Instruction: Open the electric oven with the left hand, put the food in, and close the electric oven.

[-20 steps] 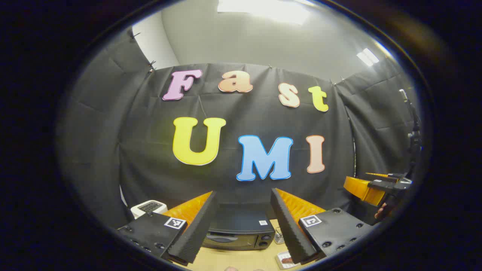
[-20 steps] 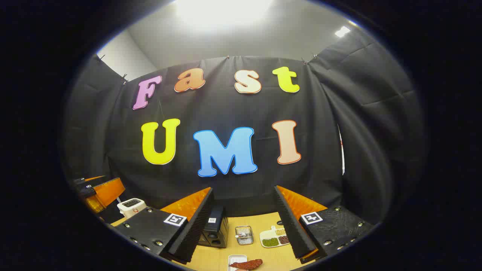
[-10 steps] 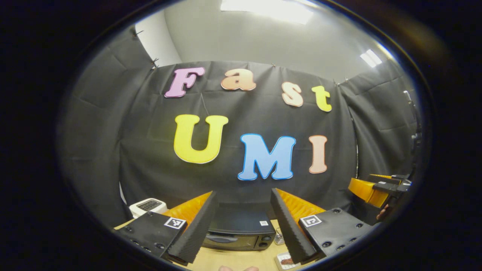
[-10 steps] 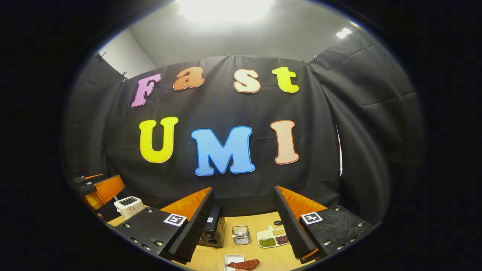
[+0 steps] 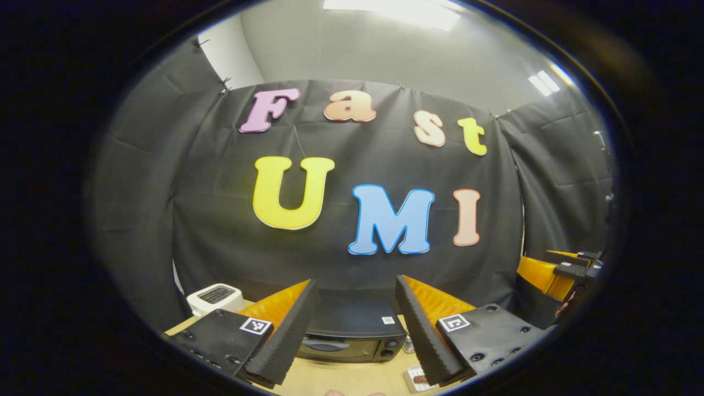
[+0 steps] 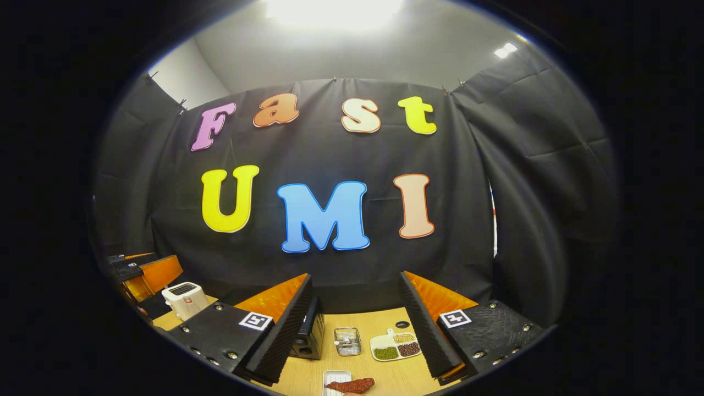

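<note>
left tool (image 5: 352,330) and right tool (image 6: 355,330), both spread wide and holding nothing, above the bench (image 6: 385,379). nearest the right tool, the food (image 6: 352,384) lies on a white tray (image 6: 335,377); beyond, a wire basket (image 6: 347,341) and a divided dish (image 6: 395,347). electric oven (image 5: 352,333), door closed, stands against the wall; a toaster (image 5: 215,298) sits to its left.

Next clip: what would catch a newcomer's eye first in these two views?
In the left gripper view, the open left gripper frames a black electric oven with its door shut, a white toaster off to the left. In the right gripper view, the open right gripper looks over the wooden table at a reddish piece of food on a small white tray near the bottom edge, with a wire basket and a divided dish of beans beyond it.
</note>
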